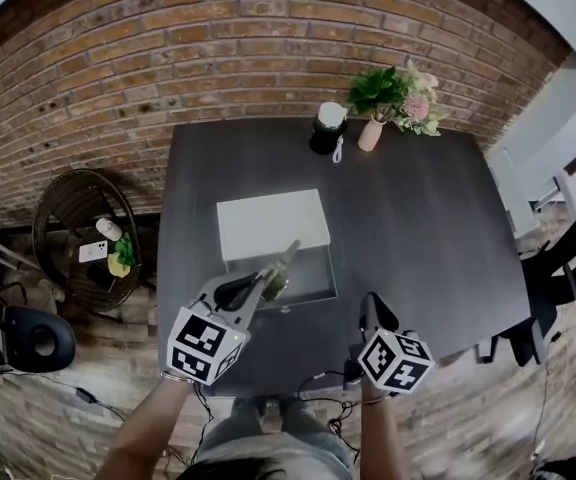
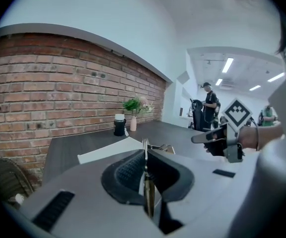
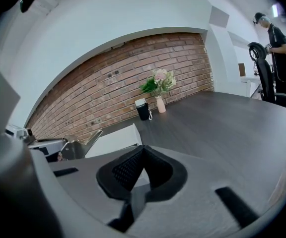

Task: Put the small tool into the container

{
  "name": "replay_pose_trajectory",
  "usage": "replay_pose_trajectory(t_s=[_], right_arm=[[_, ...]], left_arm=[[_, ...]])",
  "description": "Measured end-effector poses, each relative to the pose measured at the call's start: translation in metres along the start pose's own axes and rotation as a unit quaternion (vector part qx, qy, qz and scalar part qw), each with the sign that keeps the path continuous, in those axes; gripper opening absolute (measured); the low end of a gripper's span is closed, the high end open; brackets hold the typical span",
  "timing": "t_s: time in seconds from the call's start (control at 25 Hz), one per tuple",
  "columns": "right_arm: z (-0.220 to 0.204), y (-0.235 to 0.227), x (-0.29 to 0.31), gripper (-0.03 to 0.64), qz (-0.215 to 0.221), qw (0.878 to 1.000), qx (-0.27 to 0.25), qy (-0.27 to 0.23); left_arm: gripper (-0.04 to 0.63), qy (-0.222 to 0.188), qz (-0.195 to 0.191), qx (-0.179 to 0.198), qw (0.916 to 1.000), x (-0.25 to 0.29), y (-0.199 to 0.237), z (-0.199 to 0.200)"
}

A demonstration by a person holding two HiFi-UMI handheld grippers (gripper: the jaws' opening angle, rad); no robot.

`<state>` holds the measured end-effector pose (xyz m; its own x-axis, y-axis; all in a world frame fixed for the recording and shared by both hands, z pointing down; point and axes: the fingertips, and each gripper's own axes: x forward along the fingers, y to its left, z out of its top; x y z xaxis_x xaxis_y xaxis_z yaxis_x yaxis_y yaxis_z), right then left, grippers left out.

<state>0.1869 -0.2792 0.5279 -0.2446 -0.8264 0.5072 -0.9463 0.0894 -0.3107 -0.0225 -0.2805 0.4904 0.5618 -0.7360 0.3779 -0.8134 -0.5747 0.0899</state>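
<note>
The left claw [image 2: 145,158] is pinching the small tool [image 2: 149,194], a slim flat piece with an olive-brown handle and a bright metal tip. It is held over the near left part of the container [image 1: 313,274], a shallow grey rectangular tray lying open on the dark matte counter [image 1: 418,228]. A flat white lid [image 1: 273,223] lies against the tray's far side. The right claw [image 3: 142,156] is pressed together with nothing in it, near the counter's front edge. A black cup [image 1: 326,132] and a pink vase [image 1: 370,134] of flowers stand by the brick wall [image 1: 168,48].
</note>
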Motion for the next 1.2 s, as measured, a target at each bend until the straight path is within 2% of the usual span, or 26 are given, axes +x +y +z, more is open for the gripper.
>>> replay_pose_trajectory(t_s=[0.2, 0.36, 0.56, 0.8, 1.2], right_arm=[[-0.004, -0.006, 0.0, 0.001, -0.007, 1.0, 0.0, 0.002], [-0.01, -0.015, 0.001, 0.002, -0.014, 1.0, 0.009, 0.006], [-0.02, -0.026, 0.001, 0.002, -0.023, 0.999, 0.019, 0.013], [-0.031, -0.034, 0.004, 0.002, -0.027, 0.999, 0.029, 0.02], [-0.041, -0.04, 0.012, 0.002, -0.028, 0.998, 0.034, 0.032]], left_arm=[[0.014, 0.011, -0.047, 0.046, 0.9978, 0.011, -0.01, 0.001], [0.014, 0.019, -0.077, 0.091, 0.9927, 0.022, -0.012, -0.004], [0.014, 0.038, -0.108, 0.123, 0.9858, 0.035, -0.019, -0.01], [0.014, 0.069, -0.139, 0.191, 0.9693, 0.049, -0.026, -0.023], [0.014, 0.121, -0.15, 0.271, 0.9431, 0.07, -0.019, -0.046]])
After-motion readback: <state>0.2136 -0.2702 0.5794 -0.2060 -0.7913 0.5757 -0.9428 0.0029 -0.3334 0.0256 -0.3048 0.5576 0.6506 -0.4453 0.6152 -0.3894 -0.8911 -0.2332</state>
